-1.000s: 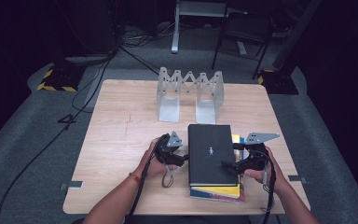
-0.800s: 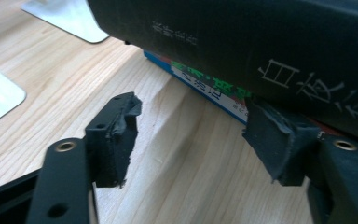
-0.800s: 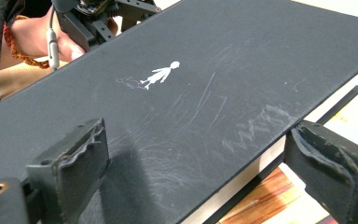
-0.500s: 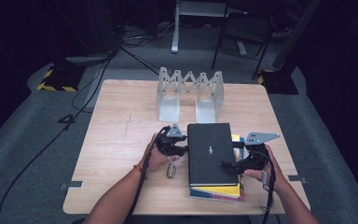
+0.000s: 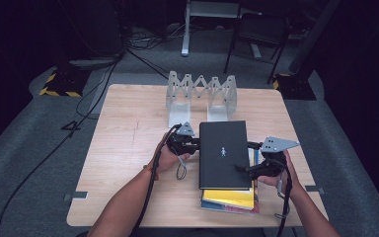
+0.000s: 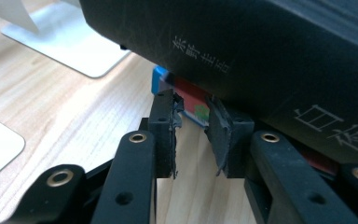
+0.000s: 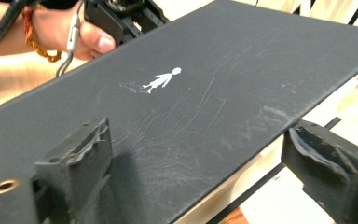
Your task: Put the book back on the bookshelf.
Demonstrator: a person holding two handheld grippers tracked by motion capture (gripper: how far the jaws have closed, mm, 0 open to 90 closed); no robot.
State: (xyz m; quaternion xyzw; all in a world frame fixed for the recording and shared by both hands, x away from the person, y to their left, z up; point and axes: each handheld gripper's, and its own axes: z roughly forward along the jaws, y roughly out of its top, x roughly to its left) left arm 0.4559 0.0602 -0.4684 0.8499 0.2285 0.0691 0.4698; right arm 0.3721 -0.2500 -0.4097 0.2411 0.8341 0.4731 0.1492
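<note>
Black book [image 5: 224, 154], top of the stack between the 2 hand-held grippers: the left hand-held gripper [image 6: 192, 123] has just been narrowing beneath its spine, nothing pinched yet, while the right hand-held gripper [image 7: 196, 172], spread wide, straddles its far edge, so lifting seems imminent.

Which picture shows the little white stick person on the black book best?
The right gripper view: the white figure on the black book is near and clear, with head, arms and legs. In the high view it is a tiny pale mark. The left gripper view looks at the book's spine, with pale characters.
</note>
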